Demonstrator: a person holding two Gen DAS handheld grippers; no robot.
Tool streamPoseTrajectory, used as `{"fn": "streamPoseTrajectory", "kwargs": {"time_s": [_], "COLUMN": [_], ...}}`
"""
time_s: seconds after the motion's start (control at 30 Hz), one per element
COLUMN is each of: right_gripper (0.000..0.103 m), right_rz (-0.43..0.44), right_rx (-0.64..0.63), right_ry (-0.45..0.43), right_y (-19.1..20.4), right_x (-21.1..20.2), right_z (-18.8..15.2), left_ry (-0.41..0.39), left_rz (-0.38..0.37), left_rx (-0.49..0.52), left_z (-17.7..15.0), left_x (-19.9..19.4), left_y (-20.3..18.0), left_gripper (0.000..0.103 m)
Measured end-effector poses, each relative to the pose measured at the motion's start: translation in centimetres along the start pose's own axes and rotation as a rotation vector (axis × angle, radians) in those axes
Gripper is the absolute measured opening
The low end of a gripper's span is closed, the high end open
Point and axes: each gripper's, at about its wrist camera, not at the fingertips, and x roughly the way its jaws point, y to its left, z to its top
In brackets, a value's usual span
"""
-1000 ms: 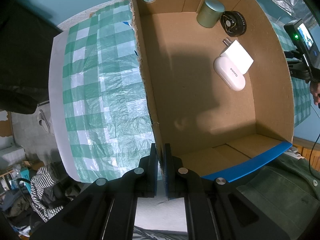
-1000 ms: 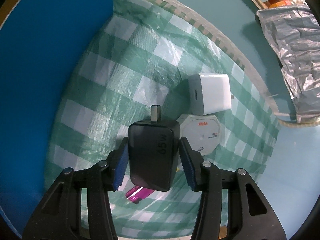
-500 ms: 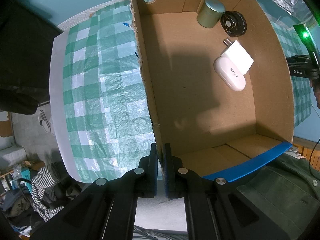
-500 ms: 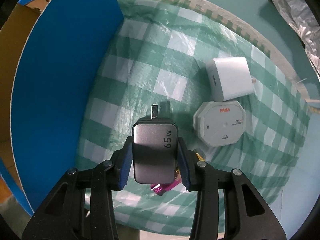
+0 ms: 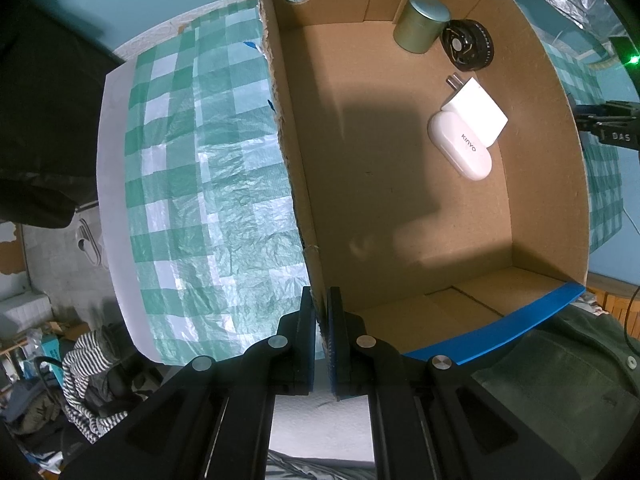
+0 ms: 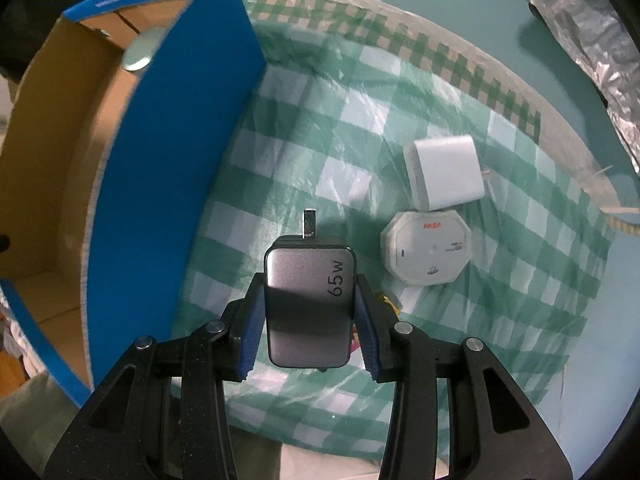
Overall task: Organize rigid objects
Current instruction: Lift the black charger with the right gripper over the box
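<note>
My left gripper (image 5: 321, 300) points down and is shut on the torn left wall of the cardboard box (image 5: 288, 152). On the box floor lie a green tin (image 5: 420, 24), a black round part (image 5: 468, 48), a white charger (image 5: 478, 110) and a white oval case (image 5: 460, 146). My right gripper (image 6: 310, 282) is shut on a dark grey 65W charger (image 6: 306, 320), prong pointing away, held above the checked cloth just right of the box's blue outer wall (image 6: 168, 184).
On the green checked cloth (image 6: 304, 152) to the right lie another white charger (image 6: 442, 172) and a white octagonal case (image 6: 426, 248). A pink item (image 6: 354, 346) peeks out under the right finger. Crumpled foil (image 6: 588, 40) is at the far right.
The right jaws closed onto the 65W charger and lifted it off the cloth, and more of the box came into that view. The left gripper stayed on the box wall.
</note>
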Motion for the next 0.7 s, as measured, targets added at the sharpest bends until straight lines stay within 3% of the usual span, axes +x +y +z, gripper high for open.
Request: {"fn": "streamPoseTrajectory", "kwargs": {"time_s": [0.7], "right_gripper": [0.04], "right_rz": [0.03], "right_rx": [-0.152], "right_ry": [-0.092], "right_y": [5.8], "right_x": [-8.1], "right_z": [3.1], "left_ry": [0.004], "left_rz": [0.0], "left_rx": [0.004], "left_z": [0.1], "left_x": [0.4], "left_y": [0.1], "left_gripper": [0.005]}}
